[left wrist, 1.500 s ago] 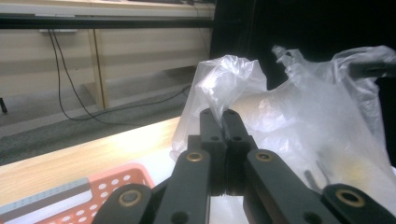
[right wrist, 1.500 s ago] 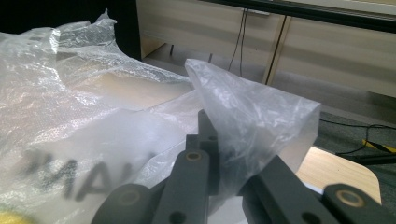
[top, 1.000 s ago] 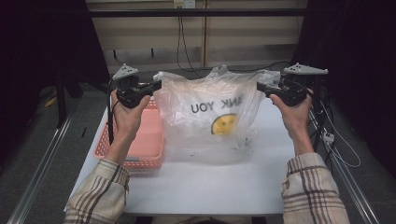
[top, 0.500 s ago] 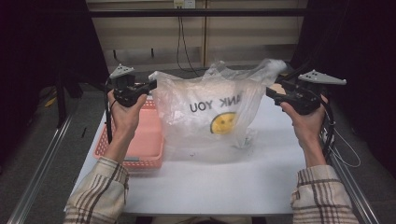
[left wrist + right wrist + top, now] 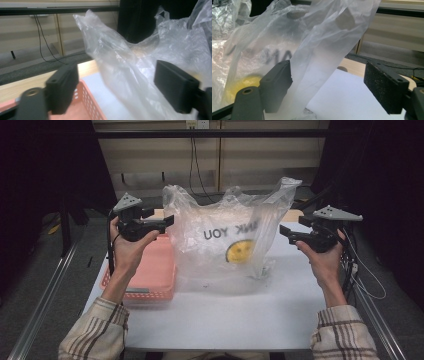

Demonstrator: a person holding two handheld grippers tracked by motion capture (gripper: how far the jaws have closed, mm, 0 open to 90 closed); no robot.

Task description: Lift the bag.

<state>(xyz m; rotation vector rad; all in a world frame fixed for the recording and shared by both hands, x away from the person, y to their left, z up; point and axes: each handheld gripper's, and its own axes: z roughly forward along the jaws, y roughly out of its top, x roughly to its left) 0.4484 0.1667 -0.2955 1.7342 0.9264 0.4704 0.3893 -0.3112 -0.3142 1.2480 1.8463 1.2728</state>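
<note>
A clear plastic bag with a yellow smiley and reversed "THANK YOU" print stands upright at the middle of the white table. My left gripper hovers at the bag's upper left edge. In the left gripper view my left gripper is open, its jaws wide apart with the bag's film between them, nearer the right jaw. My right gripper is held just right of the bag. In the right gripper view my right gripper is open, and a bag handle hangs against its left jaw.
A pink mesh basket lies on the table's left side, right next to the bag, below my left hand. Metal rails run along both sides of the table. Cables hang on the back wall. A wooden strip borders the far edge.
My right hand has drawn away to the right and down from the bag's top corner. The bag's right handle now stands up loose. The left hand barely moved.
</note>
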